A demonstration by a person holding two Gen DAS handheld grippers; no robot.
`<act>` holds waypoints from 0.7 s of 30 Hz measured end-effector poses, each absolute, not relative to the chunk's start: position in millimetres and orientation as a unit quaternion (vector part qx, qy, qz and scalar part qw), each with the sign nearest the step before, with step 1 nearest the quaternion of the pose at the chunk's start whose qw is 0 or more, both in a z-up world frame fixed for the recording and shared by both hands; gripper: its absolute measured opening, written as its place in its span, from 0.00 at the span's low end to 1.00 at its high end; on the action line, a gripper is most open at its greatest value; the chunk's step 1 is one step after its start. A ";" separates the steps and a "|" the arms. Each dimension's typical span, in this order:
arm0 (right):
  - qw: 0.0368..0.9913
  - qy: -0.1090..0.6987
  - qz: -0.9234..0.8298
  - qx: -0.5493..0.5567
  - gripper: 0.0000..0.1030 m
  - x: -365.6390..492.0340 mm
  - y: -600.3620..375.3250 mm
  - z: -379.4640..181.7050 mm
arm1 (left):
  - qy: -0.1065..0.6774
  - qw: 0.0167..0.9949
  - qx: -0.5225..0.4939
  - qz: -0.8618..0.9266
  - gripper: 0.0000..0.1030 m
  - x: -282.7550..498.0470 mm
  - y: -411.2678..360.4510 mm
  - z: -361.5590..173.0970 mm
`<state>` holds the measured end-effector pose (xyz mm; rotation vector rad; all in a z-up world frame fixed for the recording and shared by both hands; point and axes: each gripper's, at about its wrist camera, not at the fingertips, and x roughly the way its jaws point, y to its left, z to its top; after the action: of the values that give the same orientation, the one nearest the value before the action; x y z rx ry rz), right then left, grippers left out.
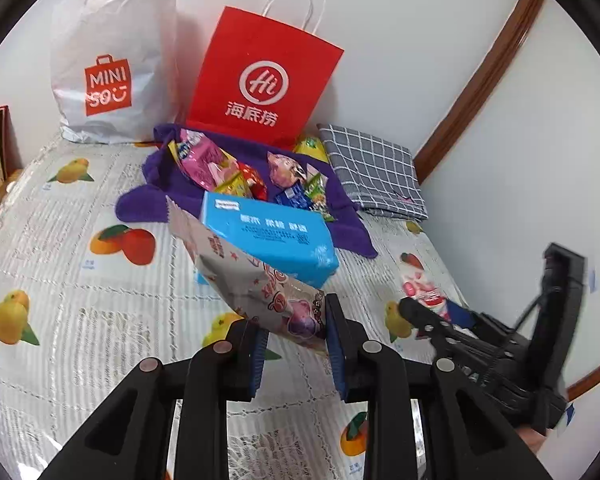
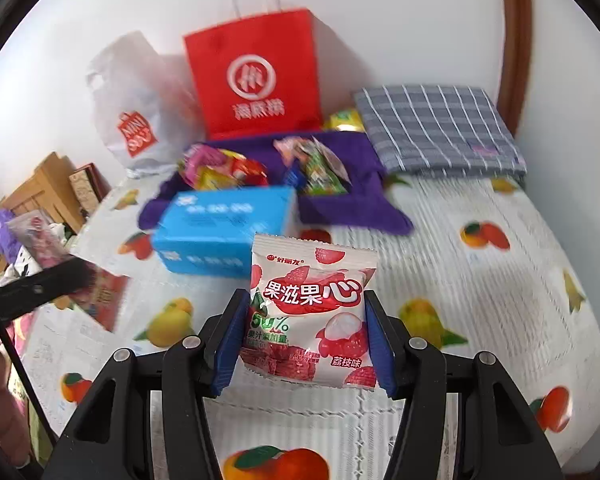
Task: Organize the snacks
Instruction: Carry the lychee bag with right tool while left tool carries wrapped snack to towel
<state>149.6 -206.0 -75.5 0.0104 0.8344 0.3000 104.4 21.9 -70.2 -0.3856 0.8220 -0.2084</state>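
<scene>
Snacks are in both of my hands at once: my left gripper [image 1: 296, 344] has its pads clamped on the corner of a pale star-printed packet [image 1: 256, 276], which sticks out tilted ahead of it, and my right gripper [image 2: 304, 344] has its pads pressed on both side edges of a lychee gummy packet [image 2: 312, 312], held upright and clear of the fruit-print tablecloth [image 2: 500, 300]. I judge this as the carrying step, each packet lifted so it can be sorted without dragging on the cloth. Ahead of me the other snacks lie heaped on a purple towel [image 1: 236, 148], with a blue box [image 1: 272, 236] just in front of it and a red paper bag [image 1: 260, 76] standing open-topped behind (likely where these go, though I can't be sure). A white plastic bag [image 1: 112, 60] leans on the wall beside it, and a folded checked cloth [image 1: 376, 168] sits off to the right.
</scene>
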 end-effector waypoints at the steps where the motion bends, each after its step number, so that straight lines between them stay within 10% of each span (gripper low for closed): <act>1: 0.905 0.398 0.149 0.002 0.54 148.7 -202.8 -70.1 | 0.395 0.895 -0.185 -0.096 0.25 104.8 23.9 -68.2; 21: 0.918 0.355 0.175 -0.007 0.54 170.8 -171.7 -20.0 | 0.388 0.902 -0.174 -0.080 0.25 145.8 45.7 -51.6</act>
<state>170.8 -171.7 -20.0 -0.0153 0.7297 0.3608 145.8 45.7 -51.6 -0.3601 0.8022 -0.1651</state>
